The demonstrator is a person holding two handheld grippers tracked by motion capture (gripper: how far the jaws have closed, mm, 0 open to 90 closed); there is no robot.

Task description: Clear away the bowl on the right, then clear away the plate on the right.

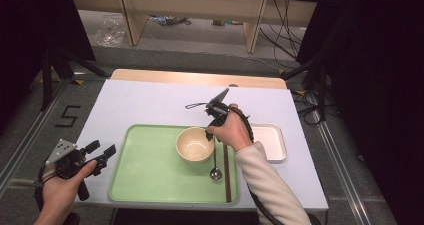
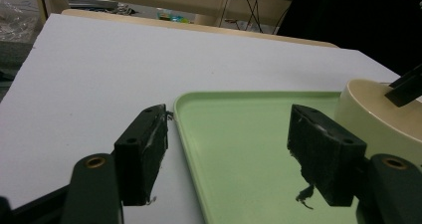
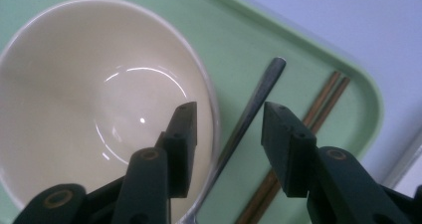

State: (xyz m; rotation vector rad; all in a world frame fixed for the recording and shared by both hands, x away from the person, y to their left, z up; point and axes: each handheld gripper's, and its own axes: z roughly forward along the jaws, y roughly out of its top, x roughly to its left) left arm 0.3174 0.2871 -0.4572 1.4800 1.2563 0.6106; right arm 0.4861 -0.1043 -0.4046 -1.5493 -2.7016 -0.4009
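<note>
Cream bowl (image 1: 195, 144), spoon (image 1: 215, 164), chopsticks (image 1: 226, 172) already set on tray (image 1: 145, 170); right claw (image 3: 228, 134) wide, empty, over spoon; left claw (image 2: 226, 152) wide, idle.

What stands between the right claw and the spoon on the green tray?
Nothing visible. The right claw is open above the spoon, whose handle lies bare between the bowl and the chopsticks on the tray.

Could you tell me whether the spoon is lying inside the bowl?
No, the spoon lies on the tray beside the bowl.
</note>
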